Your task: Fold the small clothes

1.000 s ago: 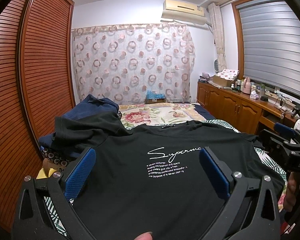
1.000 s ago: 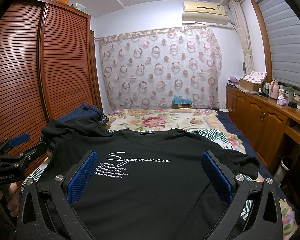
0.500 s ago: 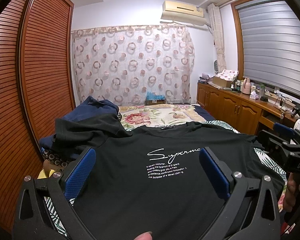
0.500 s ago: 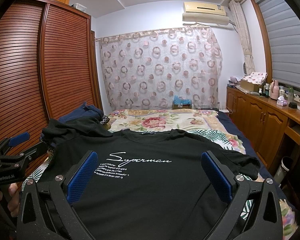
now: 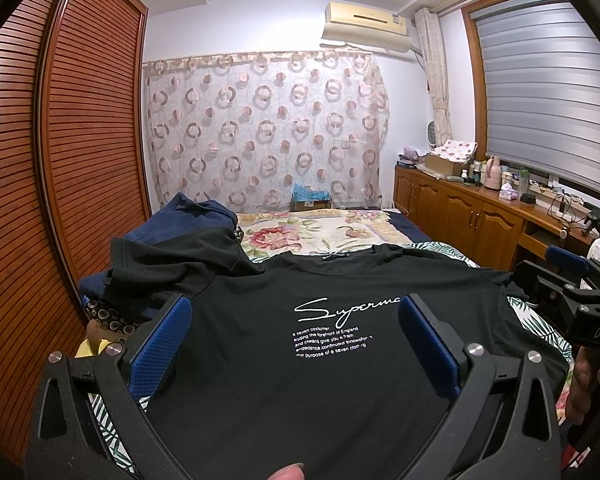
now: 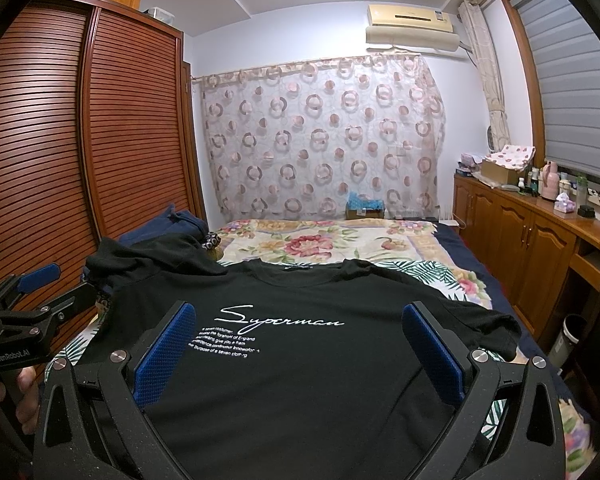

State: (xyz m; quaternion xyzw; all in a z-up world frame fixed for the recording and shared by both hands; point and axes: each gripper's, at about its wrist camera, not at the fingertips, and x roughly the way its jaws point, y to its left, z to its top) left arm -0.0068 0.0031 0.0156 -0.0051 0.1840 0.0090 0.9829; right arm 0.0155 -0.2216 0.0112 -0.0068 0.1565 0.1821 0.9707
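Left wrist view: dark clothes pile [image 5: 172, 264] touches black T-shirt's [image 5: 300, 380] left sleeve.

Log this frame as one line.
black printed T-shirt: flat on bed, unfolded | left claw: open above it | right claw: open above it

Your black T-shirt [image 6: 300, 380] carries white script; bedspread [image 6: 320, 244] floral cream and pink; curtain [image 6: 324, 136] ringed pink; wardrobe [image 6: 60, 140] reddish-brown.
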